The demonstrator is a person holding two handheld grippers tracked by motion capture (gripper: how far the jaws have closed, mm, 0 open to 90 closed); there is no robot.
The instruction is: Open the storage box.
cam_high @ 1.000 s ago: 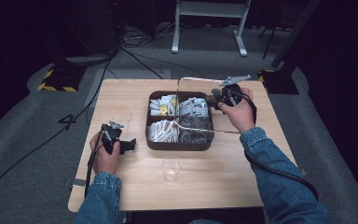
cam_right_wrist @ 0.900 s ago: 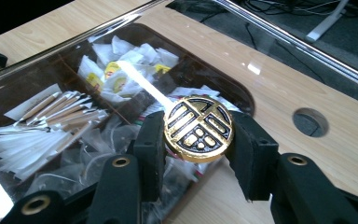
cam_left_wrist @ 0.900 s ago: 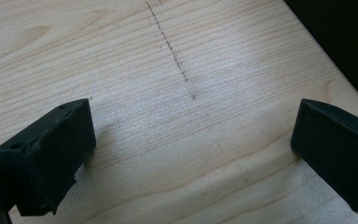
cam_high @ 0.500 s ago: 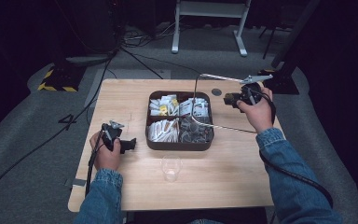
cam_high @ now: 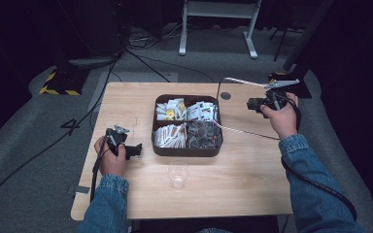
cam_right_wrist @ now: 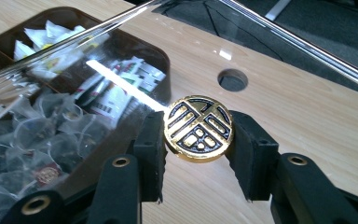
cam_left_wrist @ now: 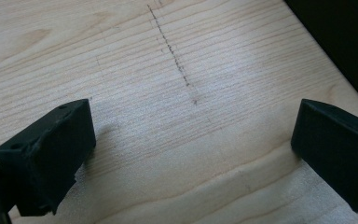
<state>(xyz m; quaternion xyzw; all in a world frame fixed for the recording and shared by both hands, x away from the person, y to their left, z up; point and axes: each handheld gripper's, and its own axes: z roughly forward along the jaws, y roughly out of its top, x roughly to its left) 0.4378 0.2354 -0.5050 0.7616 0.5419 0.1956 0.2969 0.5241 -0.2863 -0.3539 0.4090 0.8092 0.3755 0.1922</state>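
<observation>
My right gripper is shut on a round gold-and-black knob, the handle of a clear lid. In the high view the right gripper holds the lid tilted in the air to the right of the dark brown compartment box. The box stands uncovered mid-table, with tea bags and sachets in its sections. My left gripper rests low at the table's left, jaws wide apart and empty. In the left gripper view the left gripper has bare wood between its fingers.
A clear plastic cup stands in front of the box, near the table's front. A round cable hole lies in the wood table behind the box's right corner. A cable runs from the right gripper across the table.
The right gripper has carried the lid by its knob off the box, to the right and farther back. The left gripper has stayed in place.
</observation>
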